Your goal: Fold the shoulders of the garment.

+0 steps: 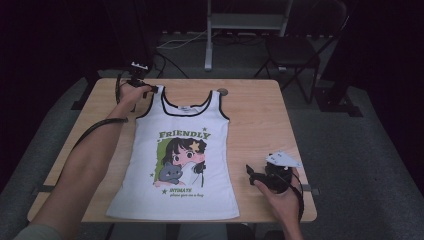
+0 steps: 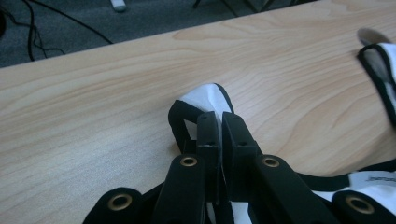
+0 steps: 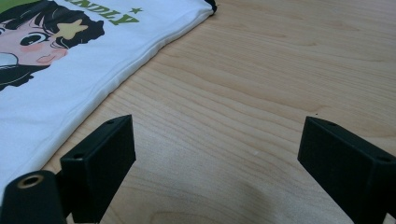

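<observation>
Left hand-held gripper point(image 1: 150, 90), seen from the high view, sits at the far-left strap of the white tank top point(image 1: 180, 165) lying flat on the bench point(image 1: 260, 115). In the left gripper view we see its jaws clamped on that black-trimmed strap point(image 2: 205, 100). Our right hand-held gripper point(image 3: 215, 163) hovers wide open over bare wood just beside the top's side hem.

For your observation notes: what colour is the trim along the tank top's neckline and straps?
Black trim on the white tank top, clearest in the high view.

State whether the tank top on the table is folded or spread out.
Spread out. The tank top lies flat on the table, print up, hem to neckline showing; only one shoulder strap is pinched in the left claw.
</observation>
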Demonstrator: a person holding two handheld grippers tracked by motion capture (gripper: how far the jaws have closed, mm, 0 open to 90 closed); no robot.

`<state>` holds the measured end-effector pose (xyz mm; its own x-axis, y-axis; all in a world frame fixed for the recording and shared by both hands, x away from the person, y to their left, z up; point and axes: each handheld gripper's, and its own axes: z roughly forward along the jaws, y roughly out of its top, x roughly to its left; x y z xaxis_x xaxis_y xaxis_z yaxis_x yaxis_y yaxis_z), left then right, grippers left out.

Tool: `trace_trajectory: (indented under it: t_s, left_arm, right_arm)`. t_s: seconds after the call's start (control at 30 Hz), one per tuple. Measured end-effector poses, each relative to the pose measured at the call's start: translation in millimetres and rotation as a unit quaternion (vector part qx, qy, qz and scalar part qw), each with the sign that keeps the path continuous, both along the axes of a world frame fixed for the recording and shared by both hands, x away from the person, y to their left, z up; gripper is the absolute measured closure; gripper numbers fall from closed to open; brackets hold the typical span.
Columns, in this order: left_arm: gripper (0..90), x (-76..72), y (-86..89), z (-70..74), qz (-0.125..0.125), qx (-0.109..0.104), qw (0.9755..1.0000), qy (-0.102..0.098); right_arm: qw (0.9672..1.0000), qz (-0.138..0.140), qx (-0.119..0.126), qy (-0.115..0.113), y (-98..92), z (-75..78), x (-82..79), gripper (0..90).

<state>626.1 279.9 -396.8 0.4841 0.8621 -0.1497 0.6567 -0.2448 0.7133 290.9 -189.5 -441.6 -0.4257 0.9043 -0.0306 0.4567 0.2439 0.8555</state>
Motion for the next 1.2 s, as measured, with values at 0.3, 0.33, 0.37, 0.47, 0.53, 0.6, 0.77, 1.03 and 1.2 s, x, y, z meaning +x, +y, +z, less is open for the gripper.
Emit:
trace_trajectory:
  t_s: [0.3, 0.33, 0.37, 0.47, 0.53, 0.6, 0.77, 1.03, 1.2]
  left_arm:
    - [86.3, -9.0, -1.2, 13.3, -0.002, -0.016, 0.9998, -0.013]
    - [86.3, -10.1, -2.2, 13.9, -0.001, -0.022, 0.9997, -0.013]
    - [86.3, -11.6, -3.4, 14.9, -0.002, -0.025, 0.9996, -0.013]
    - [86.3, -15.2, -6.7, 17.4, -0.006, -0.033, 0.9993, -0.016]
    - [86.3, -17.6, -8.2, 19.4, -0.01, -0.041, 0.999, -0.017]
    - [86.4, -19.8, -9.7, 21.1, -0.014, -0.045, 0.9987, -0.017]
    - [86.4, -28.3, -12.6, 26.0, -0.022, -0.049, 0.9983, -0.023]
    - [86.4, -51.7, -7.0, 32.6, -0.044, -0.078, 0.9957, -0.025]
    - [86.4, -63.6, -5.2, 33.9, -0.05, -0.104, 0.993, -0.027]
  right_arm:
    - [1.0, 0.004, -0.003, 0.0, 0.8, -0.2, 0.4, 10.5]
    - [1.0, 0.004, -0.004, -0.001, 0.8, -0.2, 0.4, 10.5]
    - [1.0, 0.004, -0.004, -0.001, 0.9, -0.2, 0.3, 10.5]
    - [1.0, 0.004, -0.006, 0.0, 1.2, -0.2, 0.3, 10.5]
    - [0.9999, 0.007, -0.008, -0.001, 1.5, -0.3, 0.3, 10.5]
    - [0.9999, 0.007, -0.009, 0.0, 1.9, -0.3, 0.3, 10.6]
    - [0.9999, 0.009, -0.009, 0.0, 2.3, -0.3, 0.1, 10.5]
    - [0.9998, 0.015, -0.015, -0.001, 2.8, -0.3, 0.0, 10.6]
    - [0.9997, 0.017, -0.019, 0.0, 4.0, -0.4, 0.2, 10.5]
